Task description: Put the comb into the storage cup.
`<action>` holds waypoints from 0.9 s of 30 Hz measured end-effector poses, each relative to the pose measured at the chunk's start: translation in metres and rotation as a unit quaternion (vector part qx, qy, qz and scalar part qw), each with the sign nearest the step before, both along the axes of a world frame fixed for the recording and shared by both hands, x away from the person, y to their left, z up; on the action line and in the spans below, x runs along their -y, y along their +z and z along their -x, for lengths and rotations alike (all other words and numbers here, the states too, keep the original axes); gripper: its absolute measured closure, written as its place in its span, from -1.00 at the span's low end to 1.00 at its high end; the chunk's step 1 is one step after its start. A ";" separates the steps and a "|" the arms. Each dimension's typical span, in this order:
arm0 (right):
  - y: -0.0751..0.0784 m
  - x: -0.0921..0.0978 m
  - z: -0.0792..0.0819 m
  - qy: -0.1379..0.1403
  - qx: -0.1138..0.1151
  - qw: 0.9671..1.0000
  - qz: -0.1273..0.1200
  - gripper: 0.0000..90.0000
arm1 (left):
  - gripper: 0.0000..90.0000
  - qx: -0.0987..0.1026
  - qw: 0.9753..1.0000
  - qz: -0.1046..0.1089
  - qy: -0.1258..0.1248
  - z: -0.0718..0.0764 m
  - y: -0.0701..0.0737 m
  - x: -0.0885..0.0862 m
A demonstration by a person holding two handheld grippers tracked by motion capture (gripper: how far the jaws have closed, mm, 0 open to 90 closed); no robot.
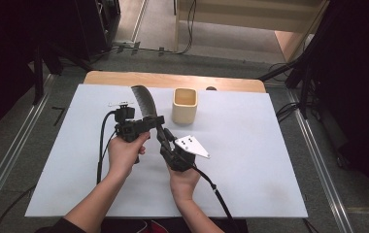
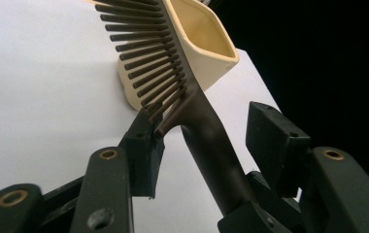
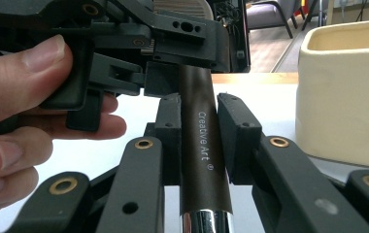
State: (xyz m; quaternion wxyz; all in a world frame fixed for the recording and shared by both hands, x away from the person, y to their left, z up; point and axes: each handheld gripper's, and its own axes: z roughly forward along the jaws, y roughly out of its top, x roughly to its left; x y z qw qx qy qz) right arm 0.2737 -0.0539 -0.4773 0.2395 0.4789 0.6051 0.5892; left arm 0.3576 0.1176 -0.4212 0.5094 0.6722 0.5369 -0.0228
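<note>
White sheeted surface (image 1: 250, 160) on a wooden top, dark room around. Left gripper (image 1: 133, 127) at centre left, jaws parted around the neck of a dark wide-toothed comb (image 1: 144, 103), not pinching it. Right gripper (image 1: 165, 138) just beside it, jaws closed on the comb's brown handle. Cream square cup (image 1: 185, 105) standing upright just behind, right of the comb.

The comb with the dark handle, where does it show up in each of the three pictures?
High view: the comb stands left of centre, rising from the two tools toward the far edge.
Left gripper view: its teeth run from the top centre, and the handle slants down between the left tool's open jaws.
Right gripper view: the handle, printed "Creative Art", stands upright in the centre, clamped by the right tool.
Shared landmark: the cream cup, just beside the comb.
</note>
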 end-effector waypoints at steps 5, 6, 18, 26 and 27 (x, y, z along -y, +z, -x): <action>0.000 -0.002 0.000 0.003 0.001 1.000 0.000 0.56 | 0.28 -0.009 1.000 0.006 0.002 -0.001 -0.002 -0.001; -0.001 -0.003 0.000 0.003 0.002 1.000 0.001 0.56 | 0.30 -0.013 1.000 0.005 0.001 -0.001 -0.003 -0.001; -0.002 -0.004 0.001 0.007 0.000 1.000 0.002 0.56 | 0.48 -0.025 0.999 0.030 0.004 -0.001 -0.006 -0.004; -0.003 -0.003 -0.001 0.013 0.000 1.000 0.001 0.55 | 0.53 -0.033 0.998 0.046 0.006 -0.001 -0.007 -0.006; -0.003 -0.003 -0.001 0.013 0.000 1.000 0.002 0.55 | 0.54 -0.034 0.998 0.049 0.006 -0.001 -0.007 -0.006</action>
